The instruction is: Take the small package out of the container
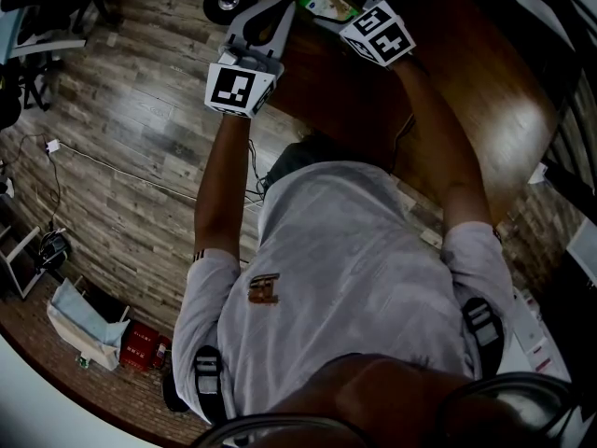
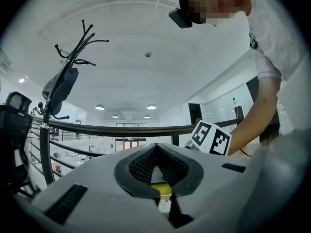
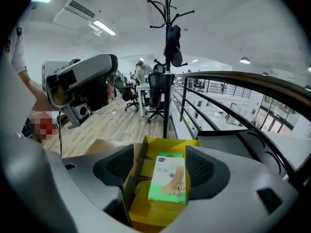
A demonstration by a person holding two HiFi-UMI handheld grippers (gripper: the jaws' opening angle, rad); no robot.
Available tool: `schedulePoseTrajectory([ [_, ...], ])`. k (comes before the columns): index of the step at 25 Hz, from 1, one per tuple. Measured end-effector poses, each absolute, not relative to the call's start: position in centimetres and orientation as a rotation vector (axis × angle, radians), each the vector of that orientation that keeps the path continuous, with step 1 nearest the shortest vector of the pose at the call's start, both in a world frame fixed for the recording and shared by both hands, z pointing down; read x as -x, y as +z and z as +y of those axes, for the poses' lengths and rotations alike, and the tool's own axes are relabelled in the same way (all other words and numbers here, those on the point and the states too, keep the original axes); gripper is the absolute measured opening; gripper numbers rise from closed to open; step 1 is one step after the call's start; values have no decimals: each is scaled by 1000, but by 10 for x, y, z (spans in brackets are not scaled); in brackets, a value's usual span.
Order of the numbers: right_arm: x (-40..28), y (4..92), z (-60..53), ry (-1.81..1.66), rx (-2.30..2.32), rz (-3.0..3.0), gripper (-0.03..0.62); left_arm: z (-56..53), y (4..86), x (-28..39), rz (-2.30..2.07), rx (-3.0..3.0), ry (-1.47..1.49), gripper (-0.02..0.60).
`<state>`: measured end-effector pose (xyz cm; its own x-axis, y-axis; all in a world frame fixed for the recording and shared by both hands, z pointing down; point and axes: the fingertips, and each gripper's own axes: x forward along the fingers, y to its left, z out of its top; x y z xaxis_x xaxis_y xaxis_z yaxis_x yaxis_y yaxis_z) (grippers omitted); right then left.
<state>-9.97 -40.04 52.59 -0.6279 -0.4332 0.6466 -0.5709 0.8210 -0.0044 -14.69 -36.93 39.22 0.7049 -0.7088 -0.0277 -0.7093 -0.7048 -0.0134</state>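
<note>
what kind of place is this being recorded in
Most likely an open-plan office, apparently on an upper level. Office chairs stand at a desk in the background. A coat stand rises beside a curved railing that seems to overlook a lower floor. The flooring is wood plank.

R tool jaws apart | small pkg btwn | in yellow box

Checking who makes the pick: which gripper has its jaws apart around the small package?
The right gripper: its jaws stand wide either side of the white-and-green package in the yellow container. The left gripper is shut on that container's edge.
</note>
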Motion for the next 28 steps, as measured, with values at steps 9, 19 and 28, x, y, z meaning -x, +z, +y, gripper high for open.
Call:
schedulePoseTrajectory([
  [9, 89, 572, -406, 327, -687, -2223, 314, -374, 402, 153, 1258, 2881, 5, 18],
  [19, 89, 604, -412, 366, -652, -2134, 329, -379, 410, 160, 1265, 2888, -16, 18],
  [28, 82, 625, -420, 369, -651, -2082, 330, -384, 421, 168, 1321, 2884, -33, 18],
])
